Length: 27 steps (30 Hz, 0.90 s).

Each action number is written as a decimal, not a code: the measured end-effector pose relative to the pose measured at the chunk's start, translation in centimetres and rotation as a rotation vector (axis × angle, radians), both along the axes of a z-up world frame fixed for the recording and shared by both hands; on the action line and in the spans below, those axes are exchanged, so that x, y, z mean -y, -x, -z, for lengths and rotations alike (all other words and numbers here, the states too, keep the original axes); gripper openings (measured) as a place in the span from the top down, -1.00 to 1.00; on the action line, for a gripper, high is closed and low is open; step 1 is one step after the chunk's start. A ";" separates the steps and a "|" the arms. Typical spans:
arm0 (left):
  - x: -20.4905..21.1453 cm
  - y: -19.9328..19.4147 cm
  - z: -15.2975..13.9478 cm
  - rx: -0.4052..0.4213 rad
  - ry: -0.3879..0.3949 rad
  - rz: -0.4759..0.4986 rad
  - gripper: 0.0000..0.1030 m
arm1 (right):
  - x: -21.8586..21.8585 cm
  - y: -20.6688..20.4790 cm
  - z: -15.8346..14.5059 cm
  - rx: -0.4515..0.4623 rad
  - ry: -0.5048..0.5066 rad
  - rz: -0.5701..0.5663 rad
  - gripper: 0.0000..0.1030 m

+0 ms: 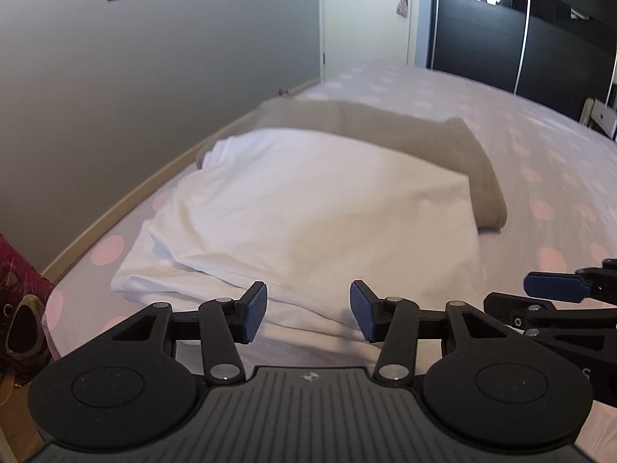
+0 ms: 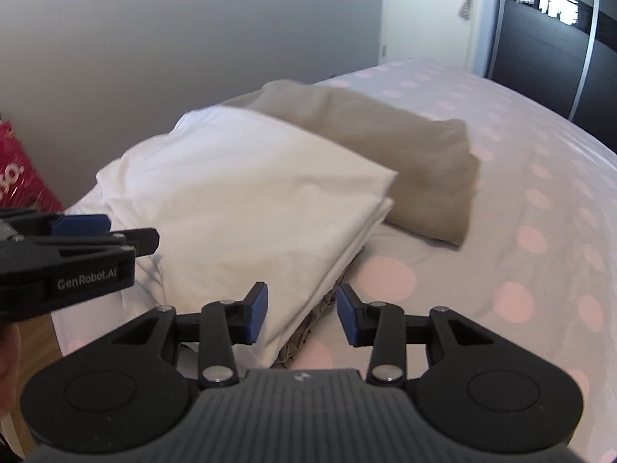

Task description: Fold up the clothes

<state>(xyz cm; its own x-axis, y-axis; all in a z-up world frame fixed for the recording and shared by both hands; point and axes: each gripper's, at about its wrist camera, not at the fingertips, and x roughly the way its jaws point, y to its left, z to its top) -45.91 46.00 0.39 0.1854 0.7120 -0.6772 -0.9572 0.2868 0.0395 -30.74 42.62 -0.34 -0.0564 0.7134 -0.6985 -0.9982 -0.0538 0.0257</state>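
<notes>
A folded white garment (image 1: 308,216) lies on the bed, also in the right wrist view (image 2: 246,200). A folded beige garment (image 1: 385,131) lies behind it and partly under it, also in the right wrist view (image 2: 405,154). My left gripper (image 1: 308,310) is open and empty, just short of the white garment's near edge. My right gripper (image 2: 302,314) is open and empty at the white garment's near right corner, where a patterned cloth (image 2: 308,328) shows underneath. Each gripper shows at the edge of the other's view.
The bed (image 2: 520,231) has a pale sheet with pink dots. A grey wall runs along its left side. A red bag (image 2: 23,185) stands at the left by the bed's corner. A white door (image 1: 362,15) and dark wardrobe (image 1: 501,34) stand beyond the bed.
</notes>
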 end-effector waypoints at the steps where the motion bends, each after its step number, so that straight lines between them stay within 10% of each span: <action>1: 0.6 -0.1 -0.5 -0.001 -0.017 -0.012 0.09 | 0.6 0.1 -0.4 0.003 -0.011 0.016 0.01; 8: 4.4 -0.6 -2.5 -0.012 -0.104 -0.063 -0.25 | 4.6 0.4 -2.3 0.024 -0.076 0.096 -0.11; 27: 6.6 -1.0 -0.3 -0.049 -0.007 -0.052 -0.25 | 7.6 0.3 0.3 -0.002 -0.006 0.170 -0.15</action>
<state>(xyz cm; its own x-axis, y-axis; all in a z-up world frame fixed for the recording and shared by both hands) -44.94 39.37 0.67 0.1146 0.7244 -0.6798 -0.9677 0.2362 0.0885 -31.04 34.99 -0.60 0.0638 0.7169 -0.6942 -0.9929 0.1155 0.0281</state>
